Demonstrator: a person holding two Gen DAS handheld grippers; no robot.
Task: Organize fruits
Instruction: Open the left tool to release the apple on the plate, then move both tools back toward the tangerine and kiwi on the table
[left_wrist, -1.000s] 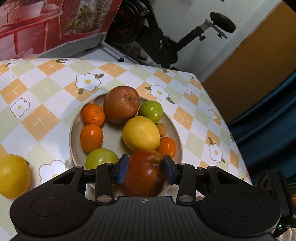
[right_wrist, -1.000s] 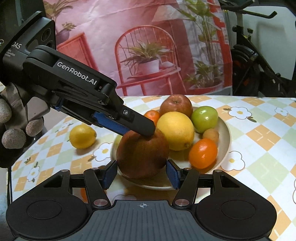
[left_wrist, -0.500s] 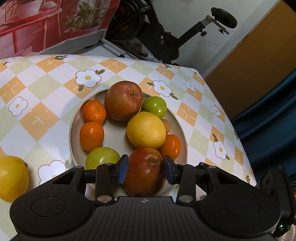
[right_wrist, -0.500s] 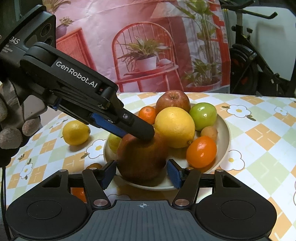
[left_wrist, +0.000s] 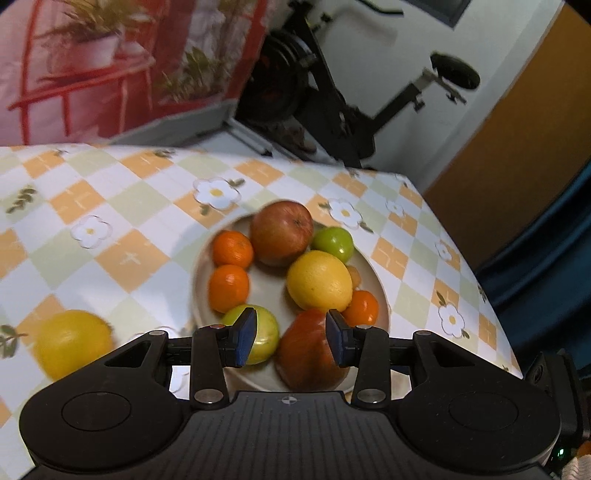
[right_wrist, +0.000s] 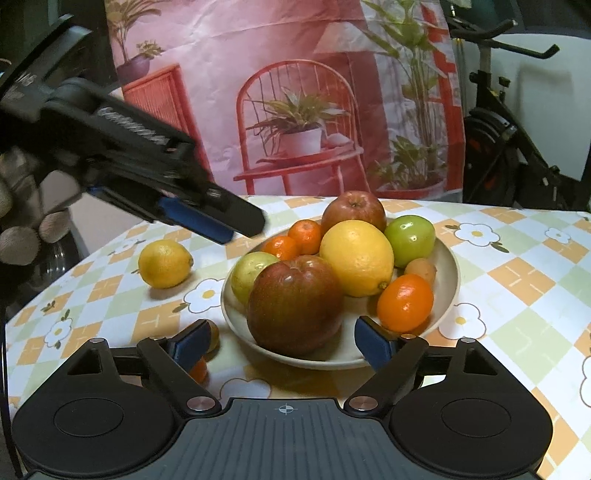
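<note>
My left gripper (right_wrist: 236, 225) has lifted off the dark apple (right_wrist: 295, 304) and hangs tilted above, jaws narrow, empty. My right gripper (right_wrist: 284, 341) has just been opening wide around the apple, which rests on the plate (right_wrist: 448, 273).

One plate (right_wrist: 448, 284) on the bench (right_wrist: 517, 295) carries most of the fruit. On it: two red apples — one (right_wrist: 295, 302) at the plate's near edge, one (right_wrist: 354, 211) at its far edge — two green apples (right_wrist: 410, 234) (right_wrist: 248, 274), three oranges (right_wrist: 405, 302) (right_wrist: 306, 235) (right_wrist: 282, 246), one lemon (right_wrist: 356, 257) and one small tan fruit (right_wrist: 421, 270). Left of the plate, a second lemon (right_wrist: 165, 263) lies on the bench. Just off the plate's near-left edge sit two more small fruits, one brownish (right_wrist: 213, 338) and one orange (right_wrist: 199, 370), both partly hidden.
</note>
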